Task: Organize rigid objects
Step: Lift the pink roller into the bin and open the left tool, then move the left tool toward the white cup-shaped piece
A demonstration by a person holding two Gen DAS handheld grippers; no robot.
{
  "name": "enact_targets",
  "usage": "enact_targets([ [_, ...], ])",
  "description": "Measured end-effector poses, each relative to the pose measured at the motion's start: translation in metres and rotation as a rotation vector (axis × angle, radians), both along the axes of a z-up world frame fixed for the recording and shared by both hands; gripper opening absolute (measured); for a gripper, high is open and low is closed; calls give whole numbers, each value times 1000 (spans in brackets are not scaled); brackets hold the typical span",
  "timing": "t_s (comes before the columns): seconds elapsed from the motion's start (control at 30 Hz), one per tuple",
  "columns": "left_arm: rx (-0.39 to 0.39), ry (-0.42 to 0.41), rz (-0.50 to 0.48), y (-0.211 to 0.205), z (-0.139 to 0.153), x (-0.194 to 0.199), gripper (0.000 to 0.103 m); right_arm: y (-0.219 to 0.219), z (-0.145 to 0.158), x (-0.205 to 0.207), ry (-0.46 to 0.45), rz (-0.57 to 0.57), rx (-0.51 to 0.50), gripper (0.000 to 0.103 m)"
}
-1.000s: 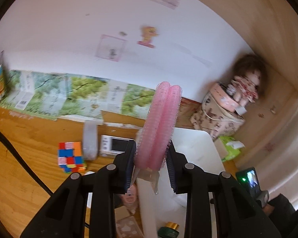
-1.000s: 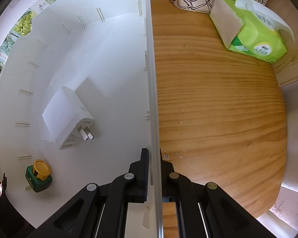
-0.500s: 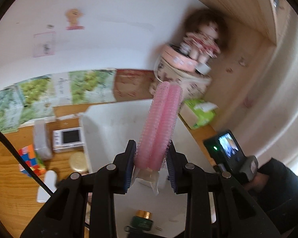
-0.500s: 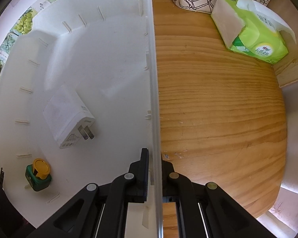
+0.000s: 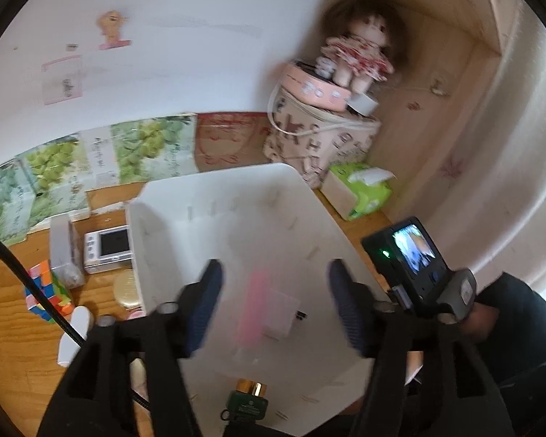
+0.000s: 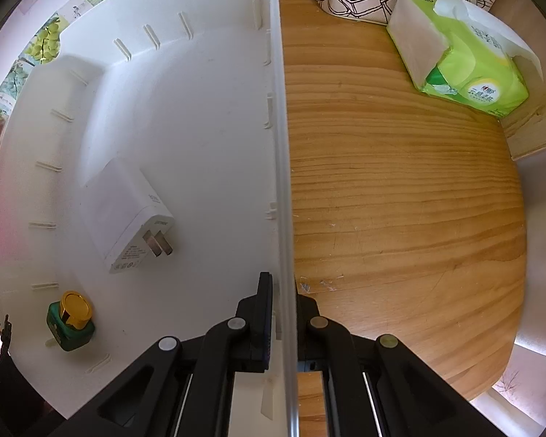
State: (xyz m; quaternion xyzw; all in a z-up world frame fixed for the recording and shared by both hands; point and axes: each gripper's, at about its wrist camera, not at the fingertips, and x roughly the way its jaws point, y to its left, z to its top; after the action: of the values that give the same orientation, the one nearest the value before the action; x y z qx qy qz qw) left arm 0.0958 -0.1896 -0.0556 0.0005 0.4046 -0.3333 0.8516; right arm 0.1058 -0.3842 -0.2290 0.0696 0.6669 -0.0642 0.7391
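Observation:
My left gripper (image 5: 275, 304) is open above the white bin (image 5: 236, 189). The pink hair rollers (image 5: 253, 307) show as a blur between the fingers, falling free into the bin. A white charger (image 5: 278, 311) and a green bottle with a gold cap (image 5: 247, 402) lie in the bin. My right gripper (image 6: 284, 322) is shut on the bin's right wall (image 6: 282, 145). The right wrist view shows the charger (image 6: 125, 218) and the green bottle (image 6: 71, 320) on the bin floor, with a pink blur at the left edge.
On the wooden desk left of the bin lie a colour cube (image 5: 47, 293), a small white device with a screen (image 5: 107, 247), a clear case (image 5: 62, 251) and a round gold compact (image 5: 125, 287). A green tissue pack (image 6: 462, 54), a patterned bag (image 5: 320, 145) and a doll (image 5: 360, 51) stand behind.
My left gripper has opened and let go of the pink rollers, which drop into the bin. It swung right over the bin beforehand. The right gripper has not moved.

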Motion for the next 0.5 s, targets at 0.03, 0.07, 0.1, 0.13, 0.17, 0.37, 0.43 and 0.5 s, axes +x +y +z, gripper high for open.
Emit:
enact_targets([
  [0.03,-2,-3,16,3,0,1,80,-1,-3,-1,0,1,0,6],
  [0.07,-4,-3,36,6,0,3,84,-1,-3,-1,0,1,-1,6],
  [0.1,-4,0,49,8,-1,5,85,-1,-3,-1,0,0,0,7],
  [0.13,-4,6,70,11,-2,7,85,-1,-3,-1,-1,-1,1,7],
  [0.17,-3,14,91,15,-3,10,85,-1,-3,-2,-2,-2,3,7],
  [0.37,14,26,221,36,-12,20,85,-1,-4,-2,-1,-3,2,7],
  [0.43,20,28,270,45,-15,22,85,-1,-4,-2,0,-3,1,7],
  [0.5,22,35,321,55,-18,25,85,0,-4,-2,2,0,-2,7],
])
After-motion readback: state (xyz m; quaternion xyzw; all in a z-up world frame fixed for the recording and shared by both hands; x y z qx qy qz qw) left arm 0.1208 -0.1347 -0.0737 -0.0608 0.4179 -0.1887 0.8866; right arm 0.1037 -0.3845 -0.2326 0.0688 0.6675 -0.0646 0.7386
